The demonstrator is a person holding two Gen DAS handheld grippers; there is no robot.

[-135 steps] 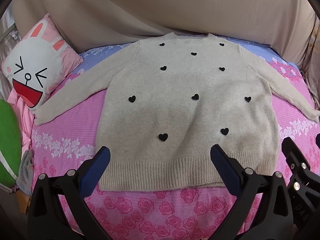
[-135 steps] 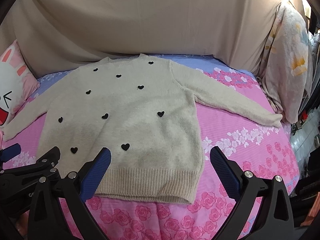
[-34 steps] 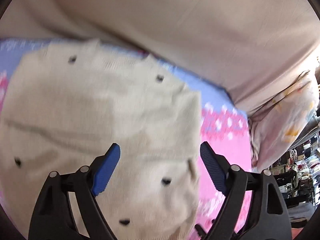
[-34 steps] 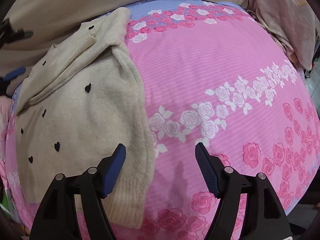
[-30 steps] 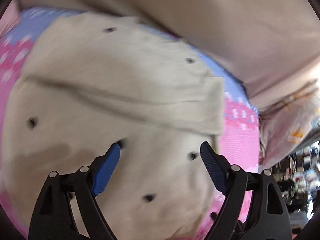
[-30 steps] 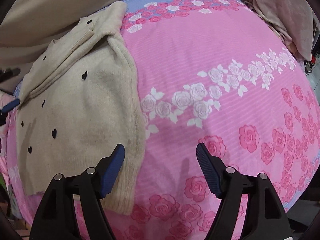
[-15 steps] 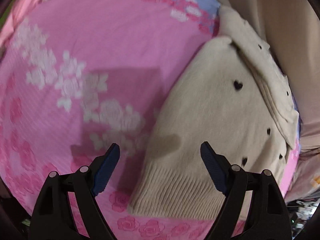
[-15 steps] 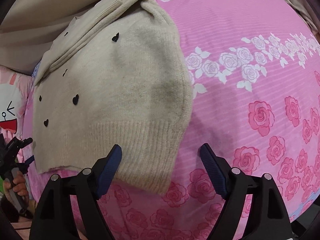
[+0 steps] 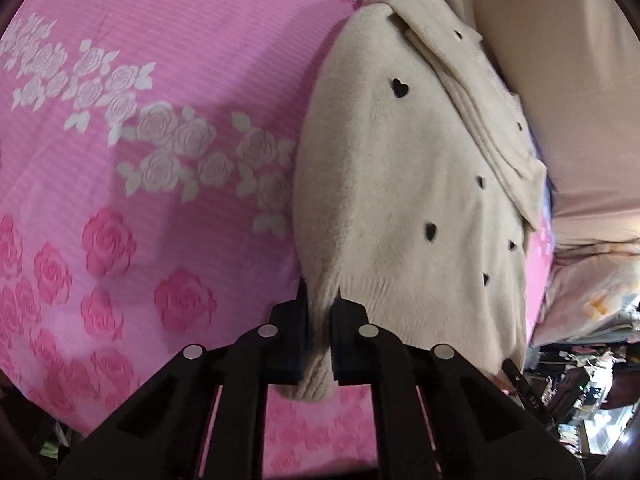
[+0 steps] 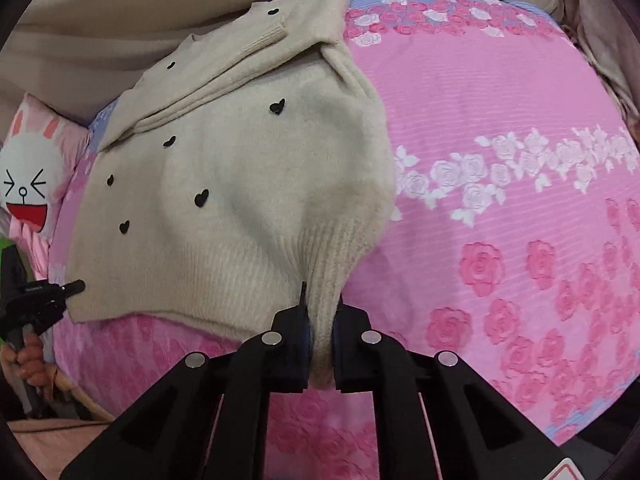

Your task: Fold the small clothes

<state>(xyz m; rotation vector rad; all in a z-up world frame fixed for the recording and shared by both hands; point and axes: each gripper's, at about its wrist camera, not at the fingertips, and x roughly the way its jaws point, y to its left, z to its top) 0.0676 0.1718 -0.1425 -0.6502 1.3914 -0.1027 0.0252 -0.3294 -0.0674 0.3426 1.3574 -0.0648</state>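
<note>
The cream sweater (image 9: 400, 184) lies flat on the bed (image 9: 140, 80), and its whole body stretches away ahead of both tools, its long axis running from the ribbed hem at the tips up to the neckline at the far end. That is what the coming move seems to turn on: with the length lying forward of the tools, carrying the hem away from the person would lay it over the upper half.

The left tool (image 9: 319, 320) has just been closing, and its jaws are clenched on the hem's left corner, knit bunched between the pads. The right tool (image 10: 320, 322) has also just been closing and grips the hem's right corner, the ribbing puckered into vertical pleats where it is pinched. Each tool sits at its own end of the hem, so neither is nearer the fabric than the other; in the right wrist view the left tool shows off to the left at the other corner.

The sweater is a soft, fuzzy knit scattered with small black hearts (image 10: 201, 197). Both sleeves (image 10: 224, 76) already lie folded across the chest, beyond the tools, making the shape a rough rectangle. The bed sheet is thin pink cloth printed with roses, faintly striped. A rabbit-face cushion (image 10: 26, 184) sits far left of the right tool.
</note>
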